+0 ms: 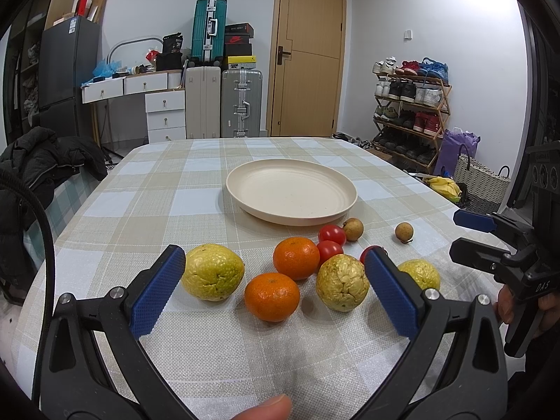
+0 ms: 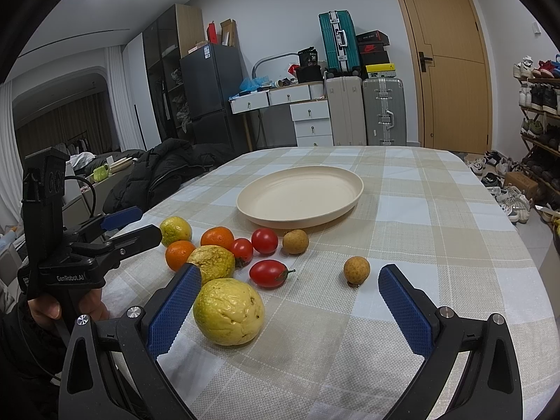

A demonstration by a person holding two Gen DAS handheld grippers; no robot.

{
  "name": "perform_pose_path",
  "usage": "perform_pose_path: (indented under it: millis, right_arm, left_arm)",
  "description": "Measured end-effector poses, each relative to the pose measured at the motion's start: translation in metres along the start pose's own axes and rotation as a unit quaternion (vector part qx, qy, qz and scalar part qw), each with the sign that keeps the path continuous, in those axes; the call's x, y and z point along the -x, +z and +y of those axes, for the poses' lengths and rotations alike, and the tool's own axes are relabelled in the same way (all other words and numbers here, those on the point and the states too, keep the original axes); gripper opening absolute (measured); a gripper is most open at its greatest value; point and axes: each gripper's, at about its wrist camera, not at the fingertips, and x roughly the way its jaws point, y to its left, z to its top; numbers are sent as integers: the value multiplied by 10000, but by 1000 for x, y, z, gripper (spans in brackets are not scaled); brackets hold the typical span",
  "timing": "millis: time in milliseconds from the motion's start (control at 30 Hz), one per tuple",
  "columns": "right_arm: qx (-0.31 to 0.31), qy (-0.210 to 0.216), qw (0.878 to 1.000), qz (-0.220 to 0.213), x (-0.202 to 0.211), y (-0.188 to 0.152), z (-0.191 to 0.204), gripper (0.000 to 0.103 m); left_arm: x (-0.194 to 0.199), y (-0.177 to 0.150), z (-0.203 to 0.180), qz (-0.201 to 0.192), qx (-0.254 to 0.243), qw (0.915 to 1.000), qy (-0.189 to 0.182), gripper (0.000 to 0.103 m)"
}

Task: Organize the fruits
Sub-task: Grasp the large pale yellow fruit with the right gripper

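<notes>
Nothing is yet placed on the plate (image 1: 344,196): all 10 fruits are left ahead of the left gripper (image 1: 274,292) and right gripper (image 2: 290,309), both held apart and empty.

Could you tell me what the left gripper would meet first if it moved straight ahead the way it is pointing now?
Most likely the nearer orange, which lies about midway between the open left gripper fingers. The wrinkled yellow fruit sits close to the right finger and might be brushed; depth is hard to judge.
</notes>
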Motion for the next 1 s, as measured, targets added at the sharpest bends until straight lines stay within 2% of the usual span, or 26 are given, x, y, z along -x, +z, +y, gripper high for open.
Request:
perform_pose_path:
  millis: [400,500,567,900,1000]
  right_arm:
    - [165,-98,9998,87,0,-1,9,103]
    - [123,-203,9985,488,-11,-3,12,103]
    - [16,-15,9976,697,-16,-6,13,103]
    - [-55,241,9916,1266,-36,-16,26,103]
    - [-155,309,9904,1336,-41,-17,25,96]
  left_arm:
    - [2,-2,-1,131,-152,9998,23,102]
    - [7,-1,-2,27,-132,9999,90,102]
    - [11,0,-5,-6,-207,9998,60,102]
    - [11,-2,-18,186,-505,9985,-23,102]
    - [11,-2,-20,265,-555,9981,-81,102]
